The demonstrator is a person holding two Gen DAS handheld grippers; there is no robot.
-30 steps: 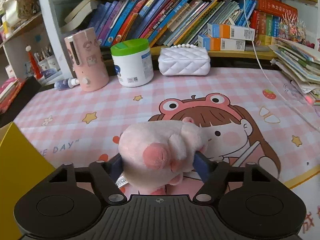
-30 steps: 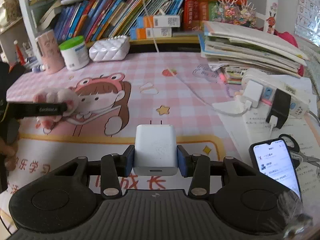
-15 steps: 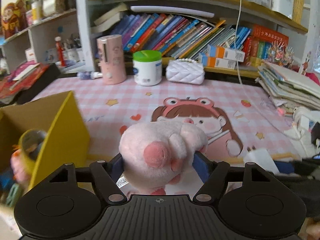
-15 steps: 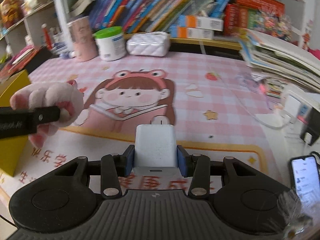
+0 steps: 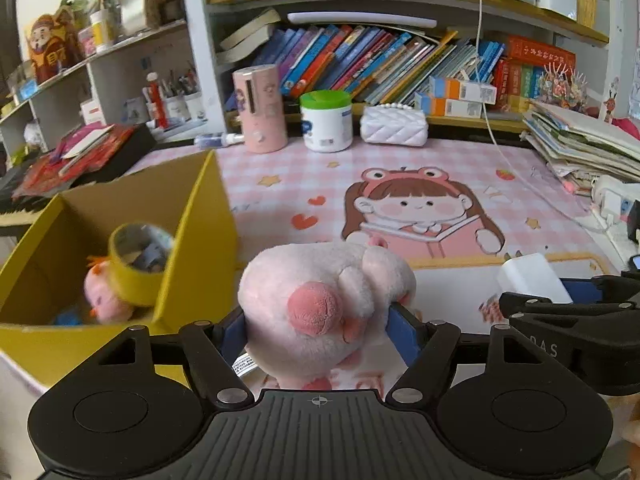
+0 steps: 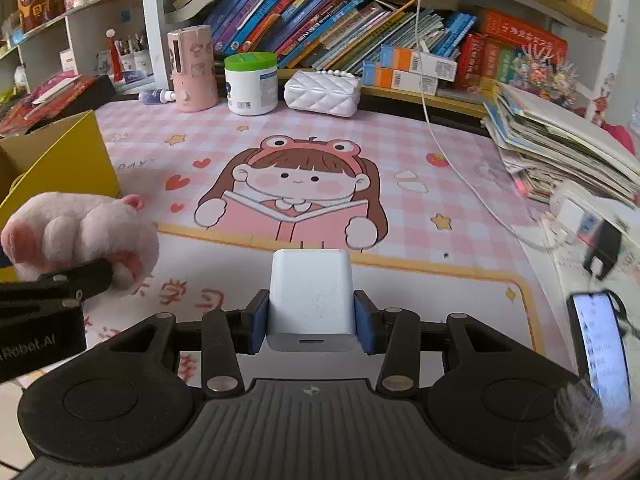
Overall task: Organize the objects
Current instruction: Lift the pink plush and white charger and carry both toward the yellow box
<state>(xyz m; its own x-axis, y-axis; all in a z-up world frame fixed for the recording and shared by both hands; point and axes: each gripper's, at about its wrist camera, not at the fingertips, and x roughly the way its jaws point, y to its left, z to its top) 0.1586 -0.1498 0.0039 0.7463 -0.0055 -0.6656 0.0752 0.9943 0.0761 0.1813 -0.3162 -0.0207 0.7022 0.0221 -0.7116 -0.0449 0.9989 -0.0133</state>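
My left gripper (image 5: pixel 320 330) is shut on a pink plush pig (image 5: pixel 324 304) and holds it above the desk mat, just right of an open yellow cardboard box (image 5: pixel 200 232). The box holds a yellow tape roll (image 5: pixel 138 264) and a small pink plush (image 5: pixel 106 300). My right gripper (image 6: pixel 311 326) is shut on a white charger block (image 6: pixel 311 300), its prongs pointing forward. The pig (image 6: pixel 80 236) and the box (image 6: pixel 60 156) show at the left of the right wrist view. The charger (image 5: pixel 528 278) shows at the right of the left wrist view.
A pink cartoon mat (image 6: pixel 360 152) covers the desk. At the back stand a pink cylinder (image 6: pixel 194 68), a green-lidded jar (image 6: pixel 251 82) and a white quilted pouch (image 6: pixel 322 92). A book stack (image 6: pixel 560 148), power strip (image 6: pixel 580 216) and phone (image 6: pixel 600 344) lie right. A white cable (image 6: pixel 452 152) crosses the mat.
Both grippers have pulled back and swung left with their loads. The yellow box and its contents have come fully into the left wrist view.
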